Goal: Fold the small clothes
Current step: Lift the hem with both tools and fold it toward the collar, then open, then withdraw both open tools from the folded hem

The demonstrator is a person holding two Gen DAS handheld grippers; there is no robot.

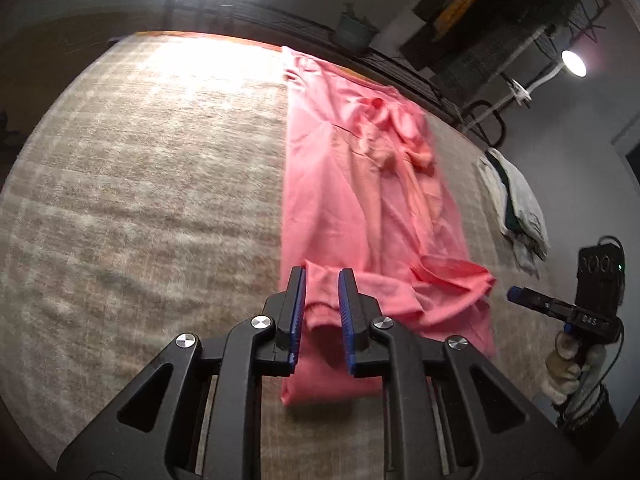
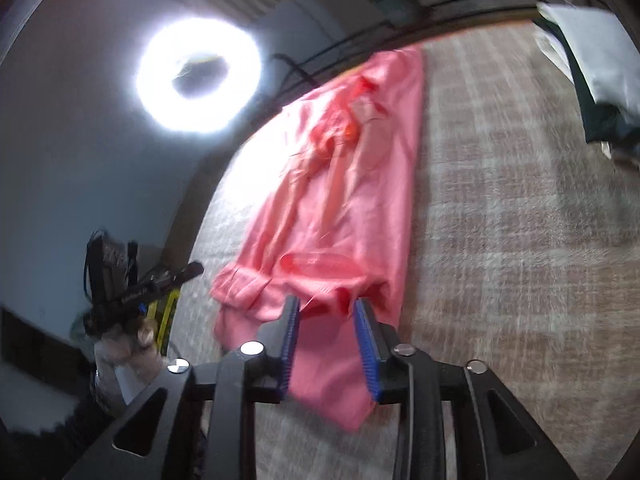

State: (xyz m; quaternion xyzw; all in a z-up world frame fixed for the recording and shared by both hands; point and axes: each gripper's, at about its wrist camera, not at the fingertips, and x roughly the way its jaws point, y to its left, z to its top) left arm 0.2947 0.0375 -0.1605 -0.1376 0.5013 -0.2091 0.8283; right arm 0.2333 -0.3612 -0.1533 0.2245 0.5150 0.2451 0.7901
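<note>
Beige carpet under ring light, pink garment.

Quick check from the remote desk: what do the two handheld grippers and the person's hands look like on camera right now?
Both the left gripper and the right gripper are black, with triangular cut-outs, round silver bolts and ribbed blue pads on the fingers. Seen from the side, the right unit carries a black box with trailing cables. The hand holding it wears a light-coloured glove.

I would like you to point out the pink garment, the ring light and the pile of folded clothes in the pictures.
pink garment [image 1: 344,184]: left wrist view, on its flat middle.
ring light [image 2: 199,75]: right wrist view, on the glowing ring's lower rim [image 2: 192,122].
pile of folded clothes [image 1: 516,204]: left wrist view, on the white top piece.
</note>
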